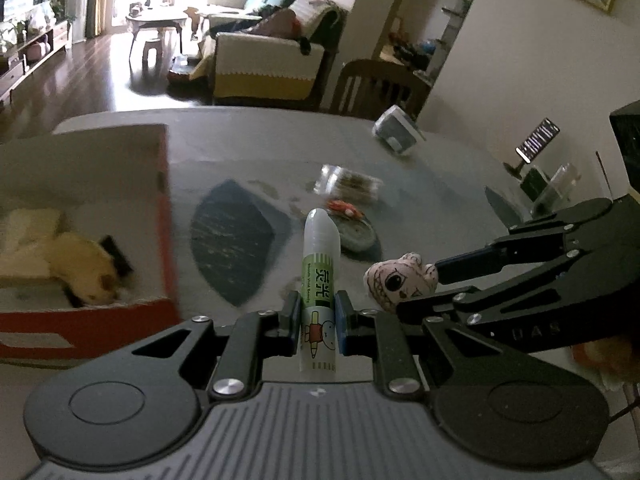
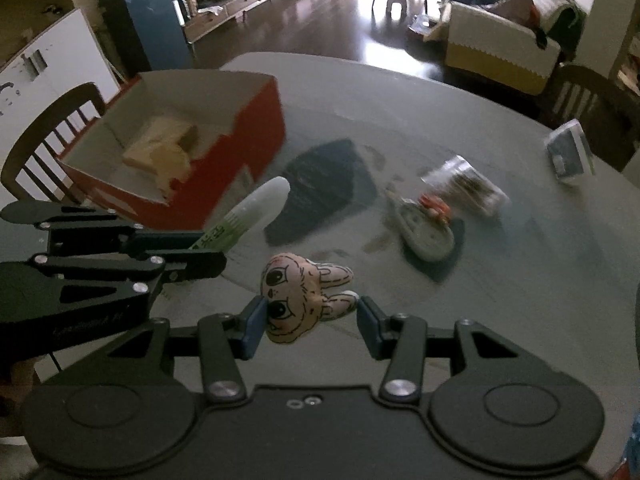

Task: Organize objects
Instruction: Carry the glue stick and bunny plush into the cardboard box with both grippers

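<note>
Clamped on both sides of the glue stick [image 1: 319,280], my left gripper [image 1: 318,318] holds the tube upright between its blue pads, cap pointing away over the grey table [image 1: 440,168]. My right gripper [image 2: 310,328] has its jaws spread; the pink rabbit-face toy [image 2: 296,296] sits between them, touching the left pad [image 2: 253,326], with a gap to the right one, so I cannot tell whether it is held. To my left stands the red cardboard box [image 1: 166,240], open-topped, with pale items inside. Farther out on the table I see a round dish [image 2: 430,236] with something orange-red on it, a clear packet [image 2: 464,188] and a small white pack [image 2: 570,152].
</note>
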Demonstrator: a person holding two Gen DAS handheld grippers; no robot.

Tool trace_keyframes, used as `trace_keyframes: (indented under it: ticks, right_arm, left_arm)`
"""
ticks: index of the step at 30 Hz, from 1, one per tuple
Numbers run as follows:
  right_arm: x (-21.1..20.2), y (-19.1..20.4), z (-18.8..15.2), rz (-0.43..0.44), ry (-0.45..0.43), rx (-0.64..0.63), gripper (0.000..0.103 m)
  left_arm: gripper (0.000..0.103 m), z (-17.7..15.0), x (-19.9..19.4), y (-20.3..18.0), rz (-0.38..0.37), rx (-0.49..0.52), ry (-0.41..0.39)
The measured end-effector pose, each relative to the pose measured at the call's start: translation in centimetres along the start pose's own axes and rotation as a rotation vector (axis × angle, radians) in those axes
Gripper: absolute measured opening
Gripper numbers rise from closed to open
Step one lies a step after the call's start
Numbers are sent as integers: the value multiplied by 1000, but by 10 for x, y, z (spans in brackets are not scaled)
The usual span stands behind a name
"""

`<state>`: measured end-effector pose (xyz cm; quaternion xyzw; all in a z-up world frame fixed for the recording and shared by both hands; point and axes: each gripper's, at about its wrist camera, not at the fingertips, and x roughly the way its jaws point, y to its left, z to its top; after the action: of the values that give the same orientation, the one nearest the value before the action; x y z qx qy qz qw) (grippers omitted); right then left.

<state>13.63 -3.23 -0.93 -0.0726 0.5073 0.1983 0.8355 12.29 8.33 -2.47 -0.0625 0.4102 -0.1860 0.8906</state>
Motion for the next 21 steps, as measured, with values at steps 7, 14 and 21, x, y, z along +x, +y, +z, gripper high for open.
trace_keyframes:
  ticks: [7, 14, 21]
  right_arm:
    - [5, 45, 25, 5, -26, -50, 48]
    - [19, 87, 52, 12, -44, -94, 48]
    - [39, 118, 77, 5, -46, -127, 48]
  left_arm:
    - [16, 5, -30, 42, 28, -13, -41]
    - [16, 11, -54, 84, 71, -14, -72]
    - [16, 20, -70, 130, 131, -16, -90]
